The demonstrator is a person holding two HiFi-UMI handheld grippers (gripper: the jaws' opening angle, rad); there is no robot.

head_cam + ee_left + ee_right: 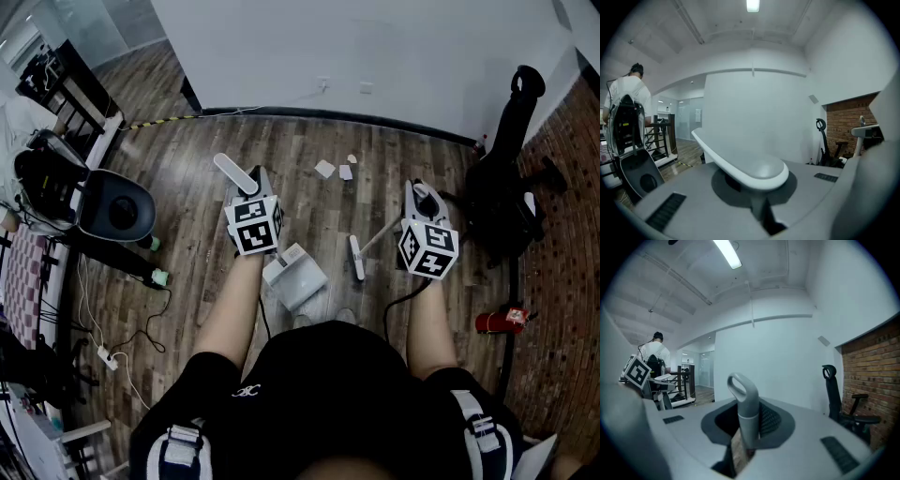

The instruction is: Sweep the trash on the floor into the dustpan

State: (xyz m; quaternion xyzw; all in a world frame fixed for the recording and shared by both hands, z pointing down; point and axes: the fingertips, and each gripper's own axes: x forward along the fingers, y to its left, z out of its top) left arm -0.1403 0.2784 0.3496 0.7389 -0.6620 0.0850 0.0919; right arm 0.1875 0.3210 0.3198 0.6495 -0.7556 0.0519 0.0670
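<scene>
Two clamped: my left hand-held gripper on dustpan handle, right hand-held gripper on broom; hard sweep may scatter scraps.

I see my right gripper clamped on the grey broom handle, loop end up. Brick wall at 3 o'clock, person at 9, ceiling light at 12.

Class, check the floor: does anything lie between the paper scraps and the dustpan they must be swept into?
Nothing visible does. Only bare wood floor separates the paper scraps from the dustpan. The broom head rests off to the right of that path.
</scene>
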